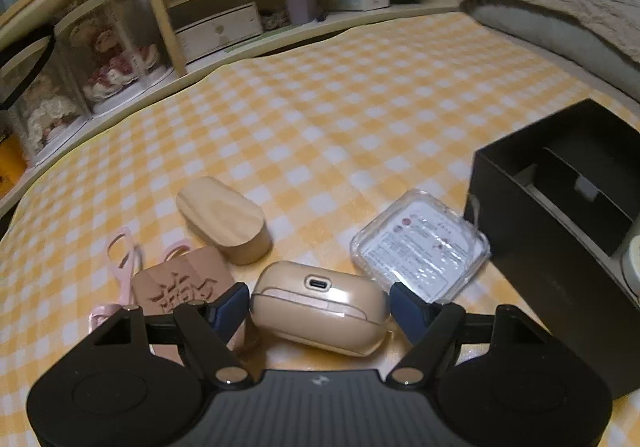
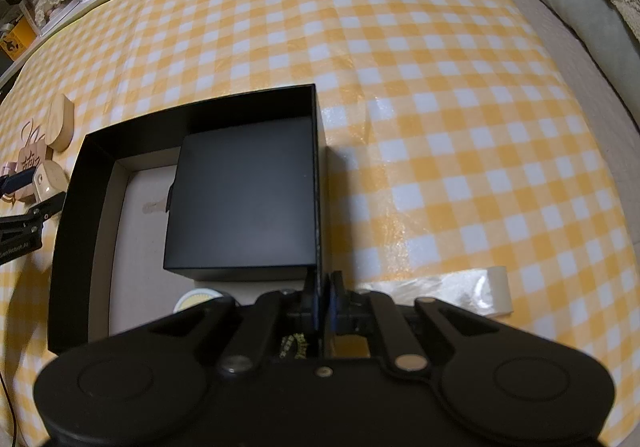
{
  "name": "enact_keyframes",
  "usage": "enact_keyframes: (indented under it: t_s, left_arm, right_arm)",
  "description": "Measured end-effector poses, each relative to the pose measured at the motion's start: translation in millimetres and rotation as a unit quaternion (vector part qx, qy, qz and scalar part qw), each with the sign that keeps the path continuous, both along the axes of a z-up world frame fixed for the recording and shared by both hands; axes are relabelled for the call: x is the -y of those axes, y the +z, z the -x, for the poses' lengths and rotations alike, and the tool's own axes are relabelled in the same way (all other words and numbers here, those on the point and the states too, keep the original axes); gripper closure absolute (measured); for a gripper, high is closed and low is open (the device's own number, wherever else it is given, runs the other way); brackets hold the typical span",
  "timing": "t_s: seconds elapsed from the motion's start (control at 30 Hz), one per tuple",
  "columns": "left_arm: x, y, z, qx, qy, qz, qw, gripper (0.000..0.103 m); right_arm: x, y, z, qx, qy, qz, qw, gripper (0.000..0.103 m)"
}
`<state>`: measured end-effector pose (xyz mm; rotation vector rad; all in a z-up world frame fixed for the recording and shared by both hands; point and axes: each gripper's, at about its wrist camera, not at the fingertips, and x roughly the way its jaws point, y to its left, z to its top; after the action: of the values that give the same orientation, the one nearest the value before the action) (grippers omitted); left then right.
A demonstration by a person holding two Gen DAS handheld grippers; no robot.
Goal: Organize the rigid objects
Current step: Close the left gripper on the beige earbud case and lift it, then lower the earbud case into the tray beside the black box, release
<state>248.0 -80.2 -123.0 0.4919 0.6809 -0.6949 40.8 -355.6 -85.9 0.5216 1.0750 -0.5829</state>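
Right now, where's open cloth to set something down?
Free: the yellow checked tablecloth beyond the oval wooden box, toward the shelf, and right of the black cardboard box. Crowded: around the left tool, straddling the beige earbud case.

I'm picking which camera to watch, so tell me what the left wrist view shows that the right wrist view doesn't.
Only the left wrist view shows the clear plastic case, the pink scissors and the left gripper open around the beige earbud case.

Only the right wrist view shows the right gripper shut on the black box wall, and the tape strip.

Both show the box, its inner black box, the wooden oval block and the checked cloth.
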Motion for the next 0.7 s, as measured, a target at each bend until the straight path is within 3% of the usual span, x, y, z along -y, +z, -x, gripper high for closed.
enact_keyframes:
  t_s: [0.17, 0.33, 0.43, 0.6, 0.7]
  left_arm:
    - [-14.7, 13.2, -13.9, -0.063, 0.075, 0.066, 0.9931, 0.026]
    - [-26.4, 40.0, -18.5, -0.105, 0.125, 0.154, 0.9745, 0.026]
    - [-19.9, 58.3, -5.7, -0.097, 0.103, 0.176, 0.9742, 0.026]
    - [10.0, 81.3, 27.1, -0.077, 0.026, 0.178, 0.9807, 0.026]
    - [27.4, 86.7, 42.3, -0.088, 0.013, 0.173, 0.9809, 0.026]
  right_arm:
    - [0.4, 0.2, 0.6, 0.0, 0.0, 0.0, 1.0, 0.097]
    - [0.6, 0.3, 0.8, 0.0, 0.0, -0.001, 1.0, 0.097]
    - [0.5, 0.4, 0.9, 0.0, 0.0, 0.0, 1.0, 0.097]
    - [0.4, 0.3, 0.8, 0.0, 0.0, 0.0, 1.0, 0.097]
    - [0.1, 0.1, 0.7, 0.0, -0.001, 0.0, 1.0, 0.097]
